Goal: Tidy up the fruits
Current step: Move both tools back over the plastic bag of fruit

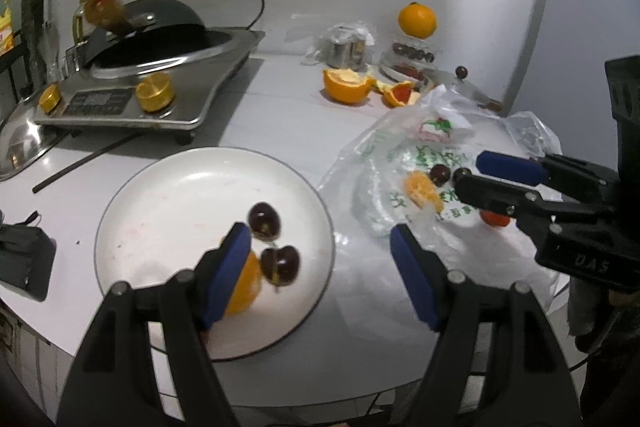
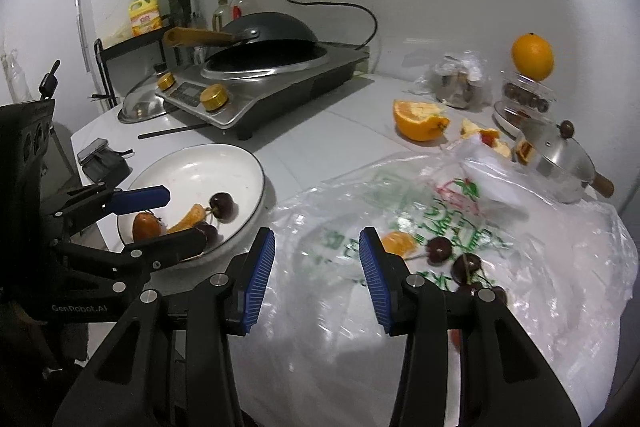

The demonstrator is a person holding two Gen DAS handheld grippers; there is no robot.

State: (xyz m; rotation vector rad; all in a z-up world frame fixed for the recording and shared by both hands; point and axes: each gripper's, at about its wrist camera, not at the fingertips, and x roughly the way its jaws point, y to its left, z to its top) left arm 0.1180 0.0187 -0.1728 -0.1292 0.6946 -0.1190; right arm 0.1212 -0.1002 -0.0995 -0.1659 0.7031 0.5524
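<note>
Left gripper (image 1: 320,263) apart, empty above white plate (image 1: 168,187) collecting cherries (image 1: 265,221); right gripper (image 2: 317,275) apart, empty over plastic bag (image 2: 540,291), nearing orange segment (image 2: 398,243).

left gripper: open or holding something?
Open. Left gripper has its fingers spread above the plate, nothing between them.

two cherries (image 1: 265,221) on plate (image 1: 168,187), one whole orange (image 1: 417,20), one wok (image 2: 256,39)

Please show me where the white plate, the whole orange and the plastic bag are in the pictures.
Plate (image 1: 168,195): left wrist view, bare inner surface.
Whole orange (image 2: 533,56): right wrist view, middle of its peel.
Plastic bag (image 2: 560,267): right wrist view, clear crumpled part.
</note>
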